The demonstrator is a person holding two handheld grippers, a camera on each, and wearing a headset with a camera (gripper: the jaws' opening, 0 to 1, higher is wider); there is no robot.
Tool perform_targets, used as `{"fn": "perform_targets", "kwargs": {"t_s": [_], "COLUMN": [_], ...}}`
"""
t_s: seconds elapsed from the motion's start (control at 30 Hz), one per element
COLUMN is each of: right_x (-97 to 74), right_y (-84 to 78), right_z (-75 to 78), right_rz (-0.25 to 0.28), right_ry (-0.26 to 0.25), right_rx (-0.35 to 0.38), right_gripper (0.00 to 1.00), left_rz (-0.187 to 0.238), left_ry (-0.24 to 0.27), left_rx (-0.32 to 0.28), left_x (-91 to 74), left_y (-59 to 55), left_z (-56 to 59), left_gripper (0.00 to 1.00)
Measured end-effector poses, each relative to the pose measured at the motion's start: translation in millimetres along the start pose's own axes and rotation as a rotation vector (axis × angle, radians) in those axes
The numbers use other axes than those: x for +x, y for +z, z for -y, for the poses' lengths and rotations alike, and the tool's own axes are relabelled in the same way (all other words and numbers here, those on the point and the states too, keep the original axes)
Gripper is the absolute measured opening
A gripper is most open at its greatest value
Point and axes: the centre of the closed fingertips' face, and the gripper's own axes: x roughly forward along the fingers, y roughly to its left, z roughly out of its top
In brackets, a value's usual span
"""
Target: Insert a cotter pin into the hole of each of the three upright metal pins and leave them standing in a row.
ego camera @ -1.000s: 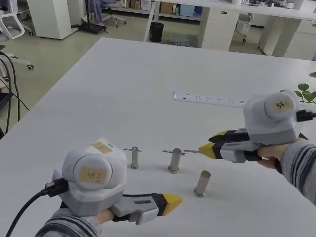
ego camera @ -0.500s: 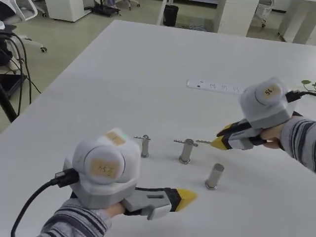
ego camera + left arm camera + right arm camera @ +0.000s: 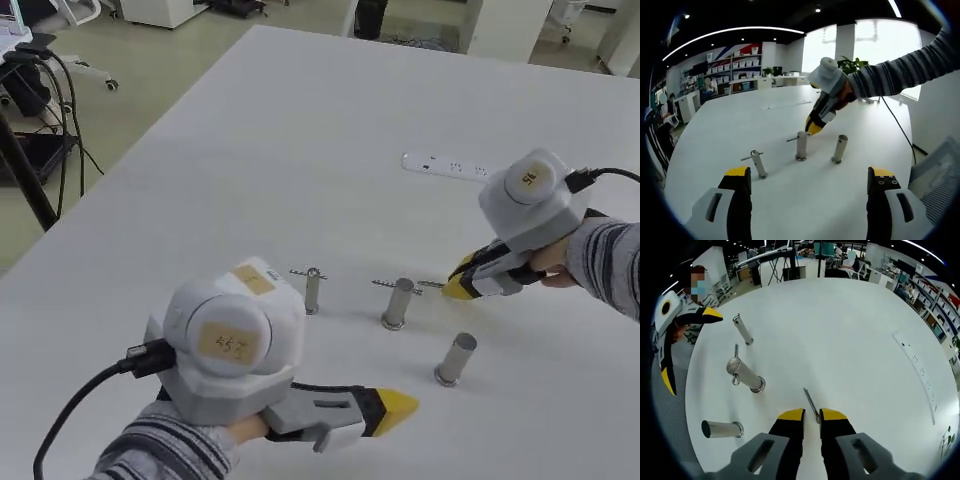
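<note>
Three metal pins are seen upright on a white table [image 3: 300, 150]. The left metal pin [image 3: 312, 291] has the left cotter pin [image 3: 306, 272] passed crosswise through its top. The middle metal pin [image 3: 396, 304] likewise carries the middle cotter pin [image 3: 384, 285], which sticks out to its left. The right metal pin [image 3: 455, 359] stands nearer than the other two, out of their line, and its top is bare.

The right gripper [image 3: 458, 290] is held low over the table just to the right of the middle metal pin. Its jaws are drawn close together and are clamped on the held cotter pin [image 3: 811, 403]. This thin wire points out ahead of the yellow tips toward the middle metal pin. In the right gripper view it is seen apart from all three pins, touching none of them.

The left gripper [image 3: 398, 404] is held at the near side of the table, in front of the left and middle pins. Its jaws are spread wide apart and nothing is held between them, as its own view shows.

A white power strip [image 3: 445, 166] lies flat on the far right of the table, well apart from the pins.
</note>
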Motion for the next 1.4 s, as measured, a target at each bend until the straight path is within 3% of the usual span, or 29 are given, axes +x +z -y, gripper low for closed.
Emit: {"fn": "perform_targets", "kwargs": {"t_s": [0.23,0.4,0.47,0.7,0.87,1.1,1.4], "right_x": [2.2,1.4,1.4,-0.5,-10.4,-31.5,-60.4], "right_y": [-7.0,-5.0,-6.5,-6.0,-0.7,8.6,29.2], "right_z": [-0.9,-6.4,-1.9,-8.4,-12.0,-19.7,-50.4], "right_rz": [-0.067,-0.075,-0.083,-0.091,-0.044,-0.001,0.073], "right_ry": [0.008,-0.002,-0.010,-0.022,-0.040,-0.082,-0.096], "right_rx": [-0.047,-0.102,-0.129,-0.154,-0.153,-0.250,-0.370], "right_gripper": [0.01,0.00,0.00,0.00,0.00,0.00,0.00], "left_rz": [-0.001,0.001,0.001,-0.003,0.003,0.003,0.021], "left_ry": [-0.003,0.001,-0.001,-0.001,-0.004,-0.017,-0.035], "left_rx": [-0.001,-0.005,-0.004,-0.006,-0.014,-0.011,-0.009], "left_x": [-0.1,-0.6,-0.4,-0.5,-0.8,0.5,1.0], "left_y": [-0.4,0.1,0.1,-0.6,0.9,0.8,4.9], "left_z": [0.3,-1.2,-0.6,-1.2,-1.3,1.9,5.9], "left_gripper": [0.95,0.94,0.94,0.92,0.89,0.87,0.80]}}
